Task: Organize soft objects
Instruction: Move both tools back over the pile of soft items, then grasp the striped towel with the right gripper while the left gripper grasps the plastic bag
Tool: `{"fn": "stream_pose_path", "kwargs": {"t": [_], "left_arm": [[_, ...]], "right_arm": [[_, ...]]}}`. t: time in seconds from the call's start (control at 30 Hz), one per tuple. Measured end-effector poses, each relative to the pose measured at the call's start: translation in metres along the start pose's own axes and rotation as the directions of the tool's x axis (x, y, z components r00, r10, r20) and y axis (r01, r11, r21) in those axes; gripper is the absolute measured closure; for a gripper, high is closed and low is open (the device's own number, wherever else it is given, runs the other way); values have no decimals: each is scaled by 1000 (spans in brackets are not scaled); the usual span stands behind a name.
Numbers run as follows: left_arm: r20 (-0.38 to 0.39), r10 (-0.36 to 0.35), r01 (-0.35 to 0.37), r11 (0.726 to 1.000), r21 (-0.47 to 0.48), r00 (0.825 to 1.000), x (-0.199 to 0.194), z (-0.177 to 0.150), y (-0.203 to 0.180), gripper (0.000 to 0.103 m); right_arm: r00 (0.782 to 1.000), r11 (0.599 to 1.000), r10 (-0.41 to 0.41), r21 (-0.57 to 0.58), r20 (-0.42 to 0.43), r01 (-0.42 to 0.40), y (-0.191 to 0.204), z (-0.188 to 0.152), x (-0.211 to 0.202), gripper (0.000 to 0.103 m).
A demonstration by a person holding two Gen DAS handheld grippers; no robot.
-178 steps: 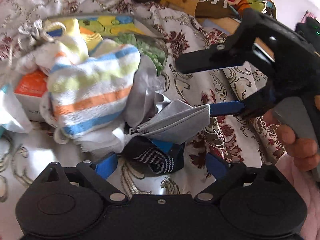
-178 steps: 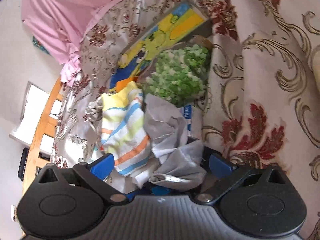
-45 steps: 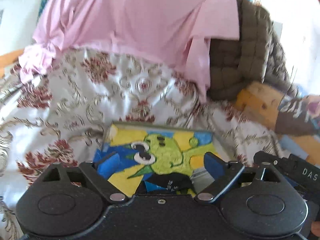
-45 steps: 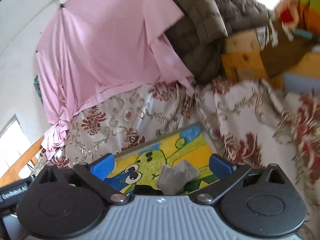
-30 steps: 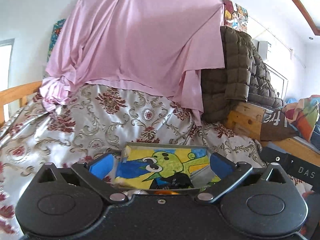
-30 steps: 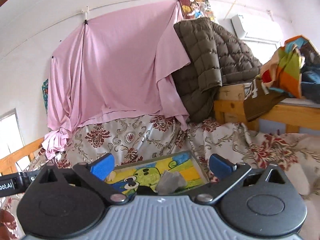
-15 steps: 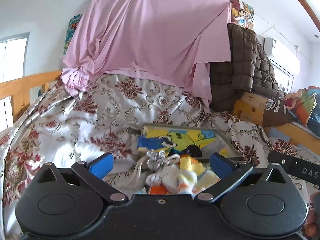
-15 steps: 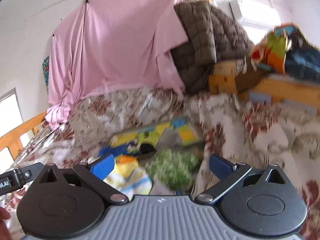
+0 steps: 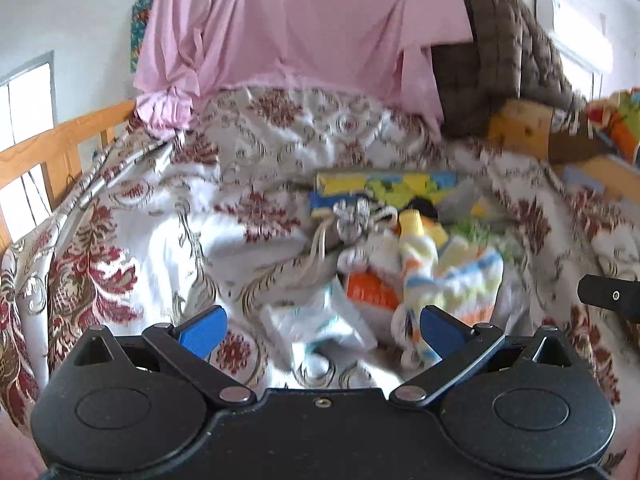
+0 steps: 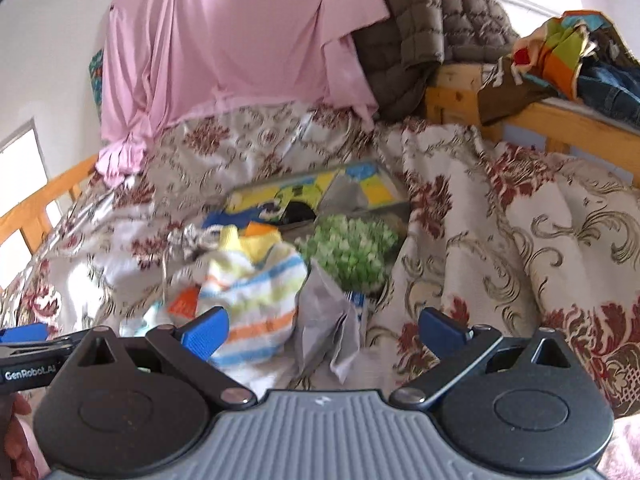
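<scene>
A pile of soft things lies on the floral bedspread: a striped cloth (image 10: 256, 300) (image 9: 460, 284), a grey cloth (image 10: 328, 328), a green fluffy piece (image 10: 348, 248) and an orange item (image 9: 368, 292). Behind them a cartoon-print box (image 10: 320, 192) (image 9: 384, 188) holds a black piece (image 10: 298, 212) and a grey piece (image 10: 346, 196). My left gripper (image 9: 320, 326) is open and empty, short of the pile. My right gripper (image 10: 324, 330) is open and empty, above the striped and grey cloths.
A white plastic packet (image 9: 316, 324) and a silvery cord bow (image 9: 356, 216) lie by the pile. A pink sheet (image 10: 240, 48) and a brown quilted jacket (image 10: 420, 32) hang behind. A wooden bed rail (image 9: 60, 152) runs left; a wooden frame (image 10: 540, 116) with clothes stands right.
Both grippers have pulled back from the box and tilted down, empty and open. The black and grey pieces they carried earlier now lie in the box. The pile has come back into view.
</scene>
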State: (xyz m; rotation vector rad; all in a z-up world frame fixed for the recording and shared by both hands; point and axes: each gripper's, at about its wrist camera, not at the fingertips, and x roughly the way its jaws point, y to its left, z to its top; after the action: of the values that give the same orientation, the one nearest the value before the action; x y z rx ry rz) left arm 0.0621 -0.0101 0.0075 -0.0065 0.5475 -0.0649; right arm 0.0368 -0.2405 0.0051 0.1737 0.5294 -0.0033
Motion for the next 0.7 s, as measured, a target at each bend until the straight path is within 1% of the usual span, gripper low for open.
{"fn": "stream_pose_path", "kwargs": {"t": [0.1,0.2,0.37,0.53,0.6,0.7], "left_arm": [[-64,3,-1,1000,31,998,6,0,1,1],[-112,5,3,997,72,994,15,4,5,1],[-146,3,17,990,140,989,26,14,11,1],[-174,-13,52,974,219,985,38,25,15,1],[-199,-28,75,969,234,980,45,27,18,1],[-236,-38,97,965,242,971,54,29,22,1]], "right_arm": [[999,999,25,-27,-43,-26,5,-1,7,0],[995,997,51,-53,-84,-55,10,-1,14,0],[985,992,101,-60,-143,-110,15,-1,27,0],[971,985,147,-60,-190,-161,21,3,45,0],[968,982,151,-79,-201,-170,26,4,52,0],[968,980,137,-115,-210,-163,33,5,62,0]]}}
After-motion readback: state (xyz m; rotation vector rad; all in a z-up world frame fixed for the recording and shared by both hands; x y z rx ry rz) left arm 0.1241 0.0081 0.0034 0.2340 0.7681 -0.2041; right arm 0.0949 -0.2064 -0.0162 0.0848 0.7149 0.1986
